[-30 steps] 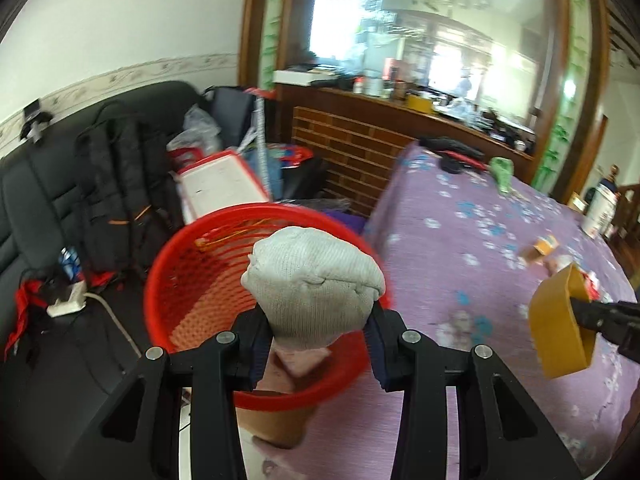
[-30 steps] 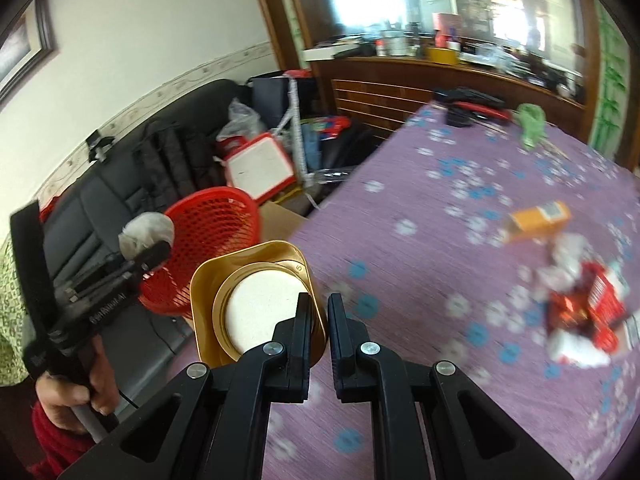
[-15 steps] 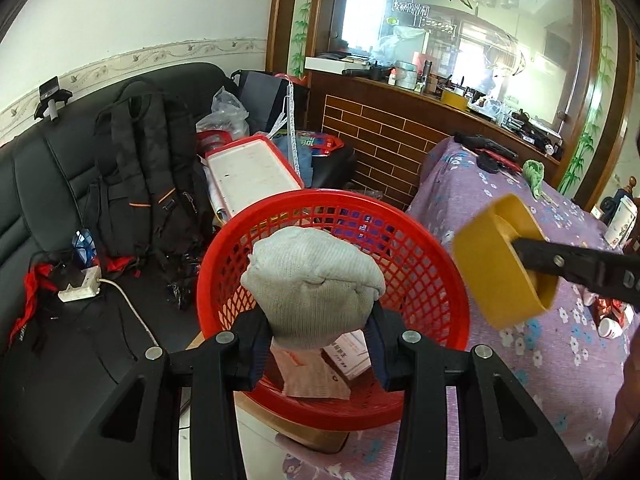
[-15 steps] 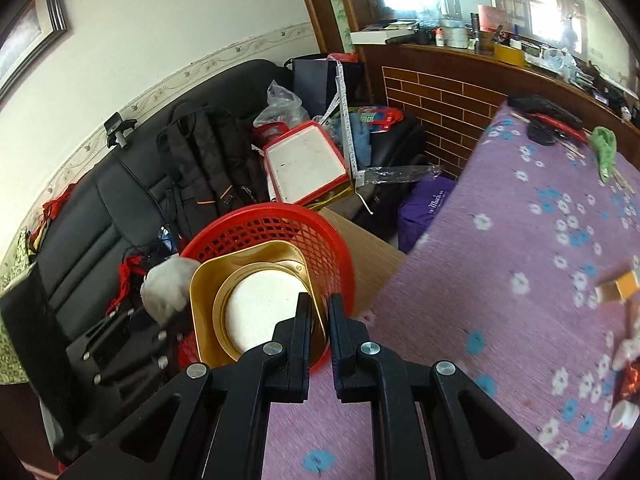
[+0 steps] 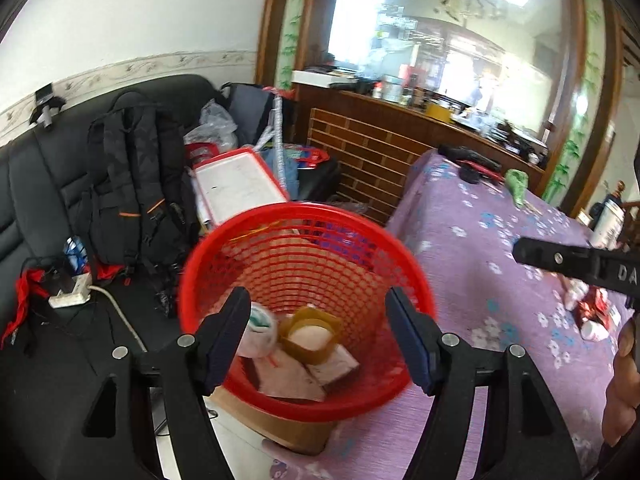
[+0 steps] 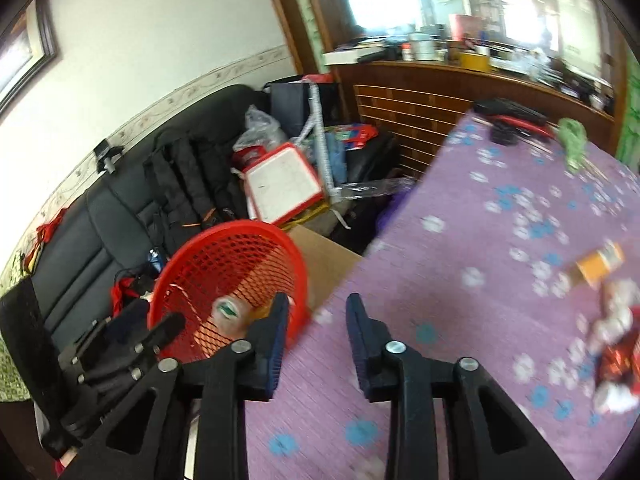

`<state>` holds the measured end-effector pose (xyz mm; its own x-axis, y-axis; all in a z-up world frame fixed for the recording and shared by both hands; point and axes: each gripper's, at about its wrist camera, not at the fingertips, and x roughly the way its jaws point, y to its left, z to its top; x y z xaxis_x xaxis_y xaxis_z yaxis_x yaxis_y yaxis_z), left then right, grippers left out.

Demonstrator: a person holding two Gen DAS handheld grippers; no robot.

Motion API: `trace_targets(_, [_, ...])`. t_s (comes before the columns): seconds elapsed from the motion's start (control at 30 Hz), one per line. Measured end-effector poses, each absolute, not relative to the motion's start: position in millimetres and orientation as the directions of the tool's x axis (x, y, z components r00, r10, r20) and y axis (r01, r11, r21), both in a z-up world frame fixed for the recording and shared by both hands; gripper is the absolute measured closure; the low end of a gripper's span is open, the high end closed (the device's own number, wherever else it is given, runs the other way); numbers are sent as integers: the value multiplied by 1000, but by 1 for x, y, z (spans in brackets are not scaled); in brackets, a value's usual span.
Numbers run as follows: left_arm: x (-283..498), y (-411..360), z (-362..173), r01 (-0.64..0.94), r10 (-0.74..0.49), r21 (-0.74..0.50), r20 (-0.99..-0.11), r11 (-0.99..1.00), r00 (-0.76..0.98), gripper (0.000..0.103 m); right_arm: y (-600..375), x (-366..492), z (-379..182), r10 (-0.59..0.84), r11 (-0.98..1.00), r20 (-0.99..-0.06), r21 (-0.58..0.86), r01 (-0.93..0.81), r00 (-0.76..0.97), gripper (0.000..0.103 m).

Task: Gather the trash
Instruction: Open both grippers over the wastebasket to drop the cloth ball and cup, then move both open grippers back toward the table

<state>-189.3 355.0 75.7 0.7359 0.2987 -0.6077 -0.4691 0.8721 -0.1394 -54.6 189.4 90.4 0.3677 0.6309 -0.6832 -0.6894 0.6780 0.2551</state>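
Trash: a gold tub [image 5: 310, 336] and a pale crumpled ball [image 5: 258, 332] lie at the bottom of the red basket [image 5: 304, 216], on flat paper pieces [image 5: 296, 376].
Change, left side: a second ago the pale ball sat clamped between the left jaws above the basket; now it is down inside.
Change, right side: the gold tub was pinched in the right jaws half a second ago; it too now lies in the basket.
Left gripper [image 5: 318, 338]: over the basket mouth, jaws opening, standing wide, nothing between the pads.
Right gripper [image 6: 316, 344]: above the purple flowered tablecloth [image 6: 500, 240] just beside the basket rim, jaws opening, a moderate gap, nothing held.
Left on the table: an orange box [image 6: 600, 266] and red and white wrappers [image 6: 616, 356], blurred.
Basket support: a brown cardboard box [image 6: 324, 256] at the table edge.
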Motion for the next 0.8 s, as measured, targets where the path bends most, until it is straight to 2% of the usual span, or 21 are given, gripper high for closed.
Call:
trace_targets(0.3, [-157,269,77,-305,184,-97,-615,947,766,33,62,-56,71,561,786,-700,284,-549,442,66])
trace_targets(0.57, [-132,185,77,-145,91,-34,-635,989,767,33,-60,-49,59,510,858,-692,369,-357,510,66])
trace_targets(0.73, [-113,121,76,14,20,46,-659,999,752,33,-125,-50,56,482,873,-672,420,-247,562,62])
trace_targets(0.8, [-101,89,75,122,-36,80,-675,989,737,33,-146,-52,58,475,873,-659,439,-214,583,62])
